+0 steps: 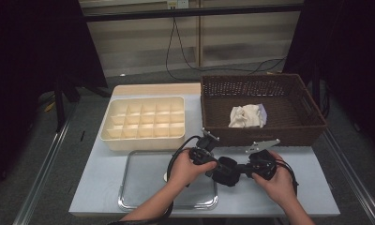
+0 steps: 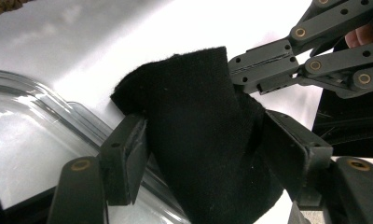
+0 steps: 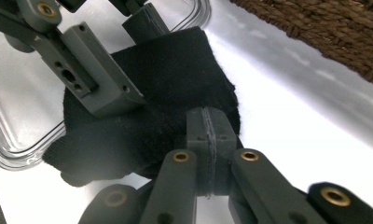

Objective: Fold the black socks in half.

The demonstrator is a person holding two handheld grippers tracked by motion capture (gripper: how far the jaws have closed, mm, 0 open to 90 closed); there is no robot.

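One black cloth (image 1: 225, 171) is held between two grippers, just above the table (image 1: 317, 187) and near the right edge of the tray (image 1: 124, 199). There is one tray, of clear shiny material, and it lies at the near side of the table.

The left gripper (image 1: 213, 165) has its two jaws spread around the cloth. In the left gripper view the cloth (image 2: 198, 135) fills the space between the jaws and both pads touch its sides, so this gripper holds the cloth in a wide grip. The right gripper (image 1: 242, 169) has its jaws fully together. In the right gripper view the two pads meet in one thin line, and the edge of the cloth (image 3: 161, 107) lies right at their tips; I cannot tell for sure if a fold of it is pinched there. In the same view the left gripper (image 3: 110, 60) comes in from above and grips the cloth from the other side.

Two hands carry the grippers: the left hand (image 1: 183, 171) and the right hand (image 1: 279, 185).

Behind them stand one cream box (image 1: 143, 123) with fifteen small compartments, three rows of five, and one brown basket (image 1: 213, 108). In the basket lies one white crumpled cloth (image 1: 245, 116).
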